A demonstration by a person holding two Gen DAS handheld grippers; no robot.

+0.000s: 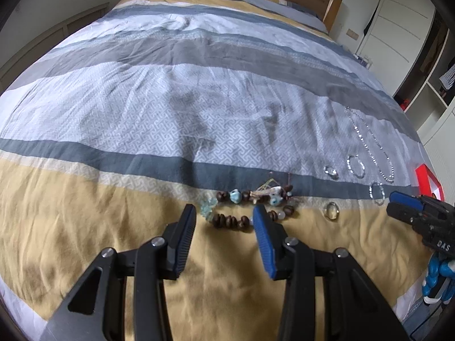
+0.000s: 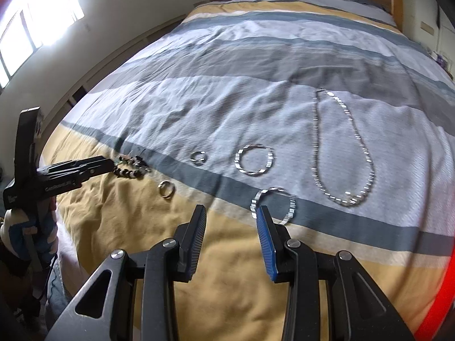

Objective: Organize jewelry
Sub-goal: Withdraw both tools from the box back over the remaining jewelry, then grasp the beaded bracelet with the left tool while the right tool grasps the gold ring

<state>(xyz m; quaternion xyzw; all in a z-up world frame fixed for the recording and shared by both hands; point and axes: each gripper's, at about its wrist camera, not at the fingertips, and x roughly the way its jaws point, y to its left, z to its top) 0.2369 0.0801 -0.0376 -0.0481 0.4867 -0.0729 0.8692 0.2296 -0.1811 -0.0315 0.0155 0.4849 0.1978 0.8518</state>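
The wooden bead bracelet point(image 1: 250, 207) lies on the bedspread point(image 1: 170, 113), long axis running crosswise just ahead of the left gripper point(image 1: 224, 213), whose spread jaws hold nothing. The right gripper point(image 2: 231, 213), likewise unclenched and empty, sits nearer a silver bracelet point(image 2: 274, 206). A red container point(image 1: 428, 179), probably a box, shows only an edge; its contents are hidden.

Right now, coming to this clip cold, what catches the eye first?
The silver necklace looped on the pale stripe of the bedspread, with two silver bracelets and two rings to its left. Then the brown bead bracelet on the yellow band, just ahead of the left gripper, whose fingers stand apart around nothing.
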